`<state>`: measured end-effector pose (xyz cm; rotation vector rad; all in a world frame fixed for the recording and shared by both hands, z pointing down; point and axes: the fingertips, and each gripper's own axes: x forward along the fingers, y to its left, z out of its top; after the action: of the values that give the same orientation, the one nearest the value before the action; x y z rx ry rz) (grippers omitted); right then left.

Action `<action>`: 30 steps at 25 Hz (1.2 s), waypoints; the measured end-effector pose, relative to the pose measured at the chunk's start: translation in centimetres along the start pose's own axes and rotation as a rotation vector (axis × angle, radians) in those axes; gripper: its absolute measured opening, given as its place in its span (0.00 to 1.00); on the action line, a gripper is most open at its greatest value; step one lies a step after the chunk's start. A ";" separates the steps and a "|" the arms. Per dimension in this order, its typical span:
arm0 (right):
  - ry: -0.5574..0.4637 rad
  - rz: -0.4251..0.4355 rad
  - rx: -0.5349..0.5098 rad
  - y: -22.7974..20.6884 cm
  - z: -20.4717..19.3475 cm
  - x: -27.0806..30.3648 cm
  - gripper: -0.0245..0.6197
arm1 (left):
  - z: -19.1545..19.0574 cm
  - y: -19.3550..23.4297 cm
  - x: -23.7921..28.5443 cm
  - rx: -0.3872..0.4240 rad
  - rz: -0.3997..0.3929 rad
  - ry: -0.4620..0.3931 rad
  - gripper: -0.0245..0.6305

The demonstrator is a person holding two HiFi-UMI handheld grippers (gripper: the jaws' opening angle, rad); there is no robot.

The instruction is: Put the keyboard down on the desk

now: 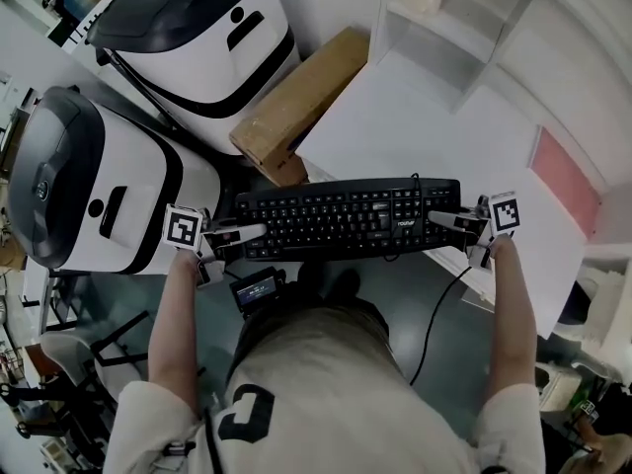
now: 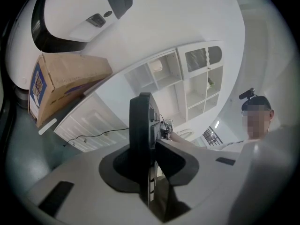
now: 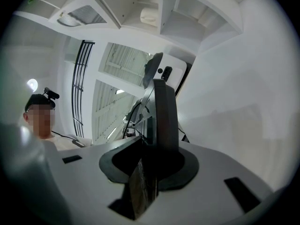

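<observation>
Two grips: left gripper (image 1: 240,233) and right gripper (image 1: 446,219) each clamp a short end of the black keyboard (image 1: 346,220), held level just off the near edge of the desk (image 1: 425,117). Likely light, stiff plastic; end holds suit it; dangling cable (image 1: 435,312) could snag.

The person wears a pale beige short-sleeved T-shirt (image 1: 326,393) with a black mark (image 1: 247,413). The left gripper (image 1: 257,232) and the right gripper (image 1: 433,216) are grey, each with a black-and-white marker cube.
</observation>
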<state>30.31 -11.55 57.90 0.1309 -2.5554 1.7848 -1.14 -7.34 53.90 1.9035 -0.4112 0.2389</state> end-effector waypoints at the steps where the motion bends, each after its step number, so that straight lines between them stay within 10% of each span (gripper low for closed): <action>1: -0.012 -0.008 -0.001 0.2 -0.1 -0.4 0.22 | 0.2 0.0 0.3 0.001 -0.005 0.011 0.19; 30: -0.436 -0.311 0.025 6.5 -9.1 -5.6 0.23 | 4.7 -1.4 6.5 0.228 -0.236 0.359 0.21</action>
<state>35.12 -0.44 54.59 0.9577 -2.5766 1.8236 5.26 -12.33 53.37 2.0577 0.0858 0.4763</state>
